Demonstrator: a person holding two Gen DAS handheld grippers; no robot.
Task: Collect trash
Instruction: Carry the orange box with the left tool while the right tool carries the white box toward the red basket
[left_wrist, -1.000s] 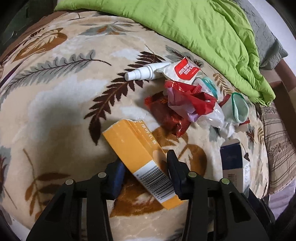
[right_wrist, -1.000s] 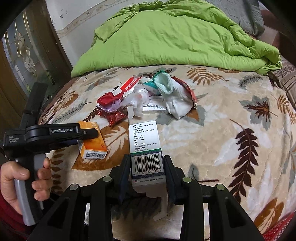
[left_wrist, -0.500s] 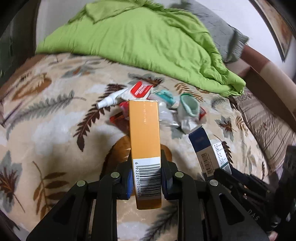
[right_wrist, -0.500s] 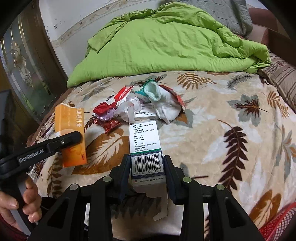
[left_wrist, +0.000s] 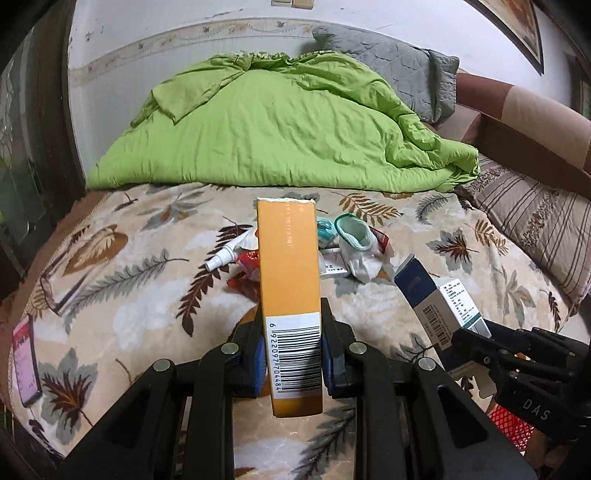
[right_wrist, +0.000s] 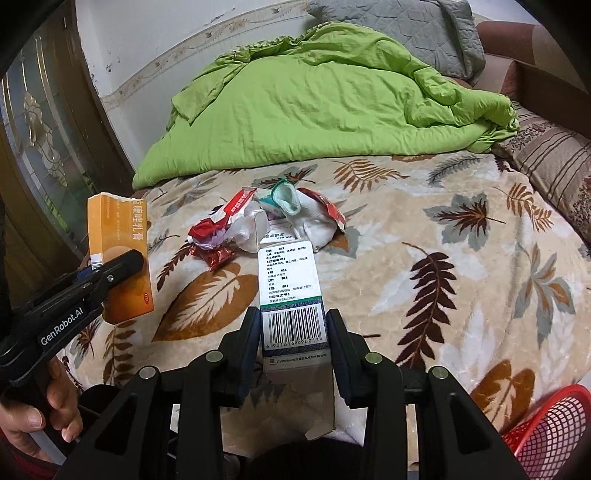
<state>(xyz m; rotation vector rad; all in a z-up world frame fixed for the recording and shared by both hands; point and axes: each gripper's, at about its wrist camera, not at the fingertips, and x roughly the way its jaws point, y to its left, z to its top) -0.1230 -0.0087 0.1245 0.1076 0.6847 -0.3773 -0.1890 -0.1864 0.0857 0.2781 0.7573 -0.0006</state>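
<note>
My left gripper (left_wrist: 291, 328) is shut on an orange carton (left_wrist: 290, 266) and holds it upright above the bed; it also shows in the right wrist view (right_wrist: 122, 254). My right gripper (right_wrist: 293, 332) is shut on a white and blue medicine box (right_wrist: 290, 280), also seen at the right of the left wrist view (left_wrist: 439, 302). A pile of trash lies mid-bed: red wrappers (right_wrist: 210, 240), a white spray bottle (left_wrist: 225, 254), a white sock with green cuff (right_wrist: 303, 214) and a flat white box (left_wrist: 332, 266).
A red mesh basket (right_wrist: 546, 435) sits at the lower right beside the bed. A green quilt (right_wrist: 325, 99) covers the far half of the bed. A phone (left_wrist: 26, 358) and glasses (left_wrist: 55, 291) lie on the leaf-pattern blanket at left. Striped pillow (left_wrist: 535, 225) at right.
My left gripper closed on the orange carton, lifted it off the blanket and raised it upright while pulling back. My right gripper kept holding the medicine box and drew back slightly.
</note>
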